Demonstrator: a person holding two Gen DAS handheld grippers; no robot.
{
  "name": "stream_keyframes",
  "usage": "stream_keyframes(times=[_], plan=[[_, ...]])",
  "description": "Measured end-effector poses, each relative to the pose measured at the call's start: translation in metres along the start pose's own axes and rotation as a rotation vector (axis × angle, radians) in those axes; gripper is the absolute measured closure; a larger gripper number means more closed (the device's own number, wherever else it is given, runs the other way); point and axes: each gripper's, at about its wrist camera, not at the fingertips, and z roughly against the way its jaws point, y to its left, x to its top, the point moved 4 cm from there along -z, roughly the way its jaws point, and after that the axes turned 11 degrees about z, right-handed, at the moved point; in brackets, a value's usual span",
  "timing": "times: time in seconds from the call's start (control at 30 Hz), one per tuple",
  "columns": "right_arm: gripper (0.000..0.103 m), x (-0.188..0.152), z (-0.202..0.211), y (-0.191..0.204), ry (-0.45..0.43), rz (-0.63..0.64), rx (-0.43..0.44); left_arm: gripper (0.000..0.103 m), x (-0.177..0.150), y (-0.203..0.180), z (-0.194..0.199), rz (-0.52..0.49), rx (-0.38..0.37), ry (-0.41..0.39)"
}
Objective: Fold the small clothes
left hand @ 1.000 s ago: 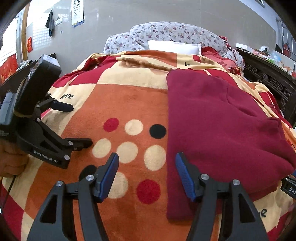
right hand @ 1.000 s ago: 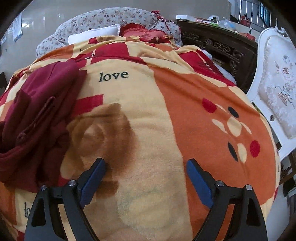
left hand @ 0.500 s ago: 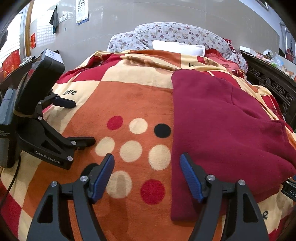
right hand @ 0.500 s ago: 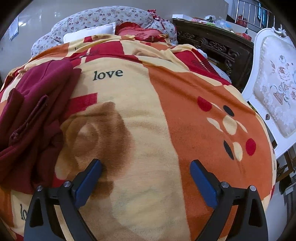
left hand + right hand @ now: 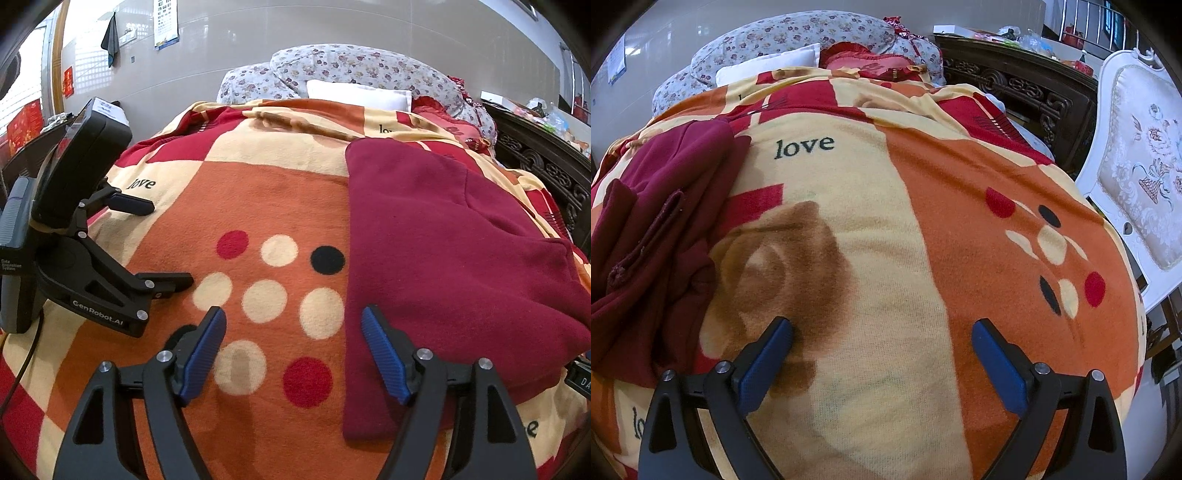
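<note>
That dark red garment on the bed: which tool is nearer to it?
Left. The left tool hangs open at the dark red garment's near edge; the right tool, also open, sits over bare blanket beside it.

beneath me spreads a fleece blanket point(image 5: 258, 206) in orange, cream and red blocks, printed with dots and the word "love". at its far end i see a white pillow point(image 5: 358, 94) against a floral bolster point(image 5: 369, 70). a dark carved wooden headboard point(image 5: 1015, 88) runs to my right, beside a white upholstered chair point(image 5: 1141, 162). a calendar point(image 5: 166, 24) hangs on the tiled wall.
</note>
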Motion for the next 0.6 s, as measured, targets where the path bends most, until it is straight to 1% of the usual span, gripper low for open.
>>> stream_keyframes(times=[0.6], plan=[[0.001,-0.0029,-0.0018,-0.0011,0.007,-0.002,0.002,0.021,-0.002,0.0025,-0.0012,0.022,0.005,0.009]])
